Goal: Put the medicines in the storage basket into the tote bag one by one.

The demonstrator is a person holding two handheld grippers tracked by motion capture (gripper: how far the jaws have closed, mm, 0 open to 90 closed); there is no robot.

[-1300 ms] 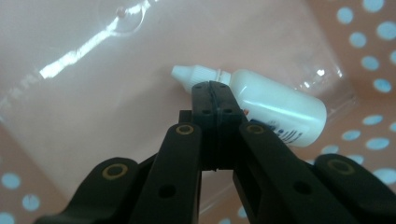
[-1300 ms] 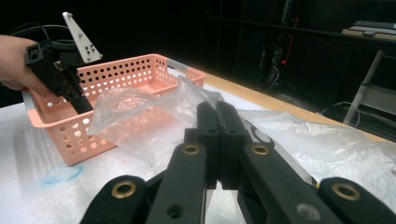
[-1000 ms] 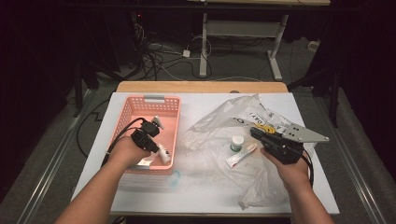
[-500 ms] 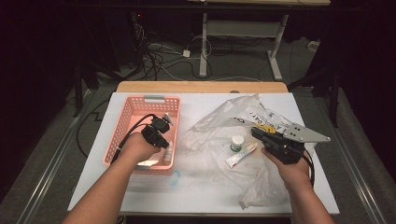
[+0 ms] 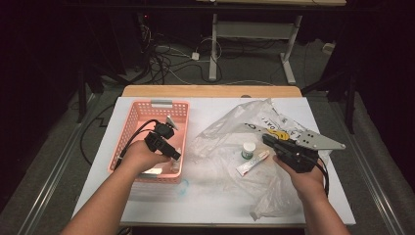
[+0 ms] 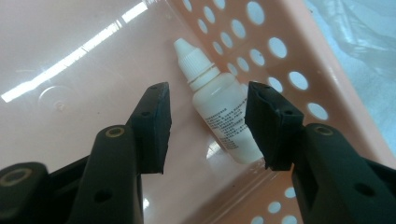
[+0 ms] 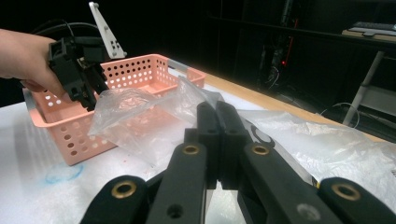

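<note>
Left gripper over a dropper bottle in the pink basket.

In the left gripper view the jaws have just been opening; the white bottle lies between them on the basket floor beside the perforated wall, pads apart from it. The right gripper view shows the right gripper with jaws pressed together, empty, above the clear plastic bag. The high view adds a tube on the tabletop.

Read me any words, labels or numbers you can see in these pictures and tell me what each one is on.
No text can be read.
Dropper bottle in the pink basket: small grey print on its side, too blurred to read.
Clear plastic bag: dark lettering and a yellow mark, creased and too small to read.
White tube and small white jar on the bag: no legible print.
</note>
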